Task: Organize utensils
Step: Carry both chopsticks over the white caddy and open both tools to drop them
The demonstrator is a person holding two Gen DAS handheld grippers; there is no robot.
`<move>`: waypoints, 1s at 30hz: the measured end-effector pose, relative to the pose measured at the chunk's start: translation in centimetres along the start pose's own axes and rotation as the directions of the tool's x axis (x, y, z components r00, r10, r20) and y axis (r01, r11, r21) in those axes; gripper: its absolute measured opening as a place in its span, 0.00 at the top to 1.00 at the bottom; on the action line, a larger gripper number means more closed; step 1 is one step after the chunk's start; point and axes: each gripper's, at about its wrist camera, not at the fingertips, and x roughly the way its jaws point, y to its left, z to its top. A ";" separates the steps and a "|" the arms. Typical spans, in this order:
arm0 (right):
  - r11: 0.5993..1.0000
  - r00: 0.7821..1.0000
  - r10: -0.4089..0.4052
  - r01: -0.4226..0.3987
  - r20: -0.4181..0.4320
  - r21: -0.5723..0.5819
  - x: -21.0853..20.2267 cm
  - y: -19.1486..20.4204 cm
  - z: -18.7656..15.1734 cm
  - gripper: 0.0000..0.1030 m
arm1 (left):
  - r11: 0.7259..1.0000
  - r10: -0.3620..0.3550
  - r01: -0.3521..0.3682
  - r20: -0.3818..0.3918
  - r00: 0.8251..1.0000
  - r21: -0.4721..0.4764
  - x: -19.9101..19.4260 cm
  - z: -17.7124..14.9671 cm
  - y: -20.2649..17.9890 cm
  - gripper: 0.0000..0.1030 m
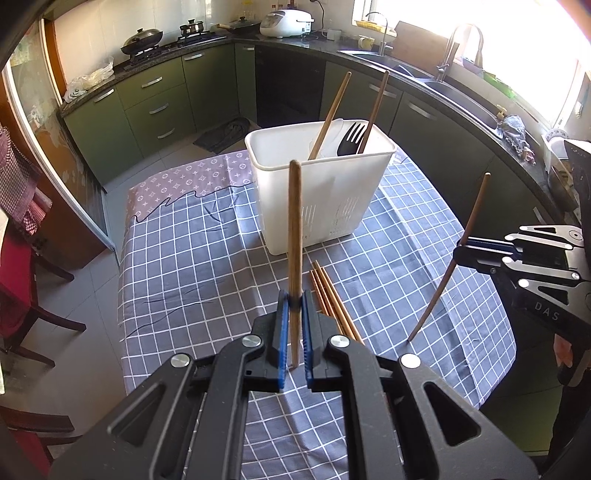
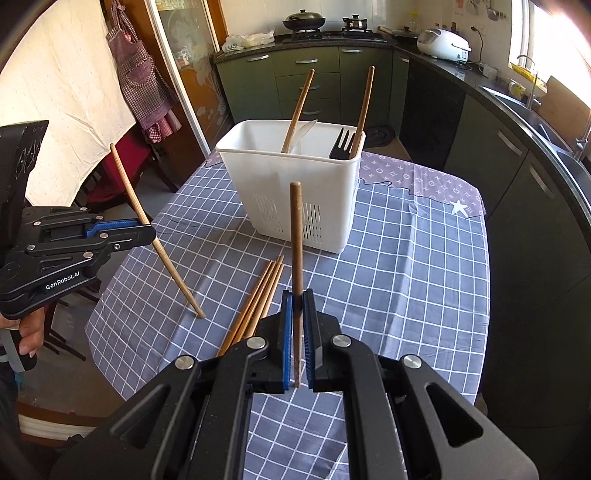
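Observation:
A white utensil holder (image 1: 317, 192) (image 2: 295, 192) stands on the checked tablecloth. It holds two wooden chopsticks (image 1: 330, 114), a black fork (image 1: 351, 138) (image 2: 341, 147) and a white utensil. My left gripper (image 1: 294, 301) is shut on a wooden chopstick (image 1: 294, 229), held upright; it shows at the left of the right wrist view (image 2: 149, 225). My right gripper (image 2: 296, 299) is shut on another chopstick (image 2: 296, 236), upright; in the left wrist view it (image 1: 460, 245) holds its chopstick (image 1: 469, 229) with the tip near the cloth. Several chopsticks (image 1: 332, 299) (image 2: 258, 295) lie on the table.
The table (image 2: 424, 277) has a blue checked cloth, with edges left and right. Green kitchen cabinets (image 1: 155, 103), a counter with pans, a rice cooker (image 1: 286, 22) and a sink surround it. A red chair (image 1: 18, 280) stands at the table's left.

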 end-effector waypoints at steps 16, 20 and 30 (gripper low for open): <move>0.999 0.989 0.047 -0.050 0.142 0.020 -6.1 -0.1 4.5 0.94 | 0.999 -0.046 0.046 0.064 0.997 -0.006 -4.2 3.2 0.0 0.93; 0.997 0.973 0.064 -0.072 0.220 0.029 -9.5 -0.5 7.0 0.94 | 0.998 -0.070 0.071 0.148 0.987 0.003 -7.9 5.4 -0.4 0.93; 0.994 0.936 0.043 -0.077 0.350 0.082 -14.2 -2.3 14.3 0.94 | 1.000 -0.005 0.004 0.396 0.918 0.002 -14.2 11.9 -1.2 0.93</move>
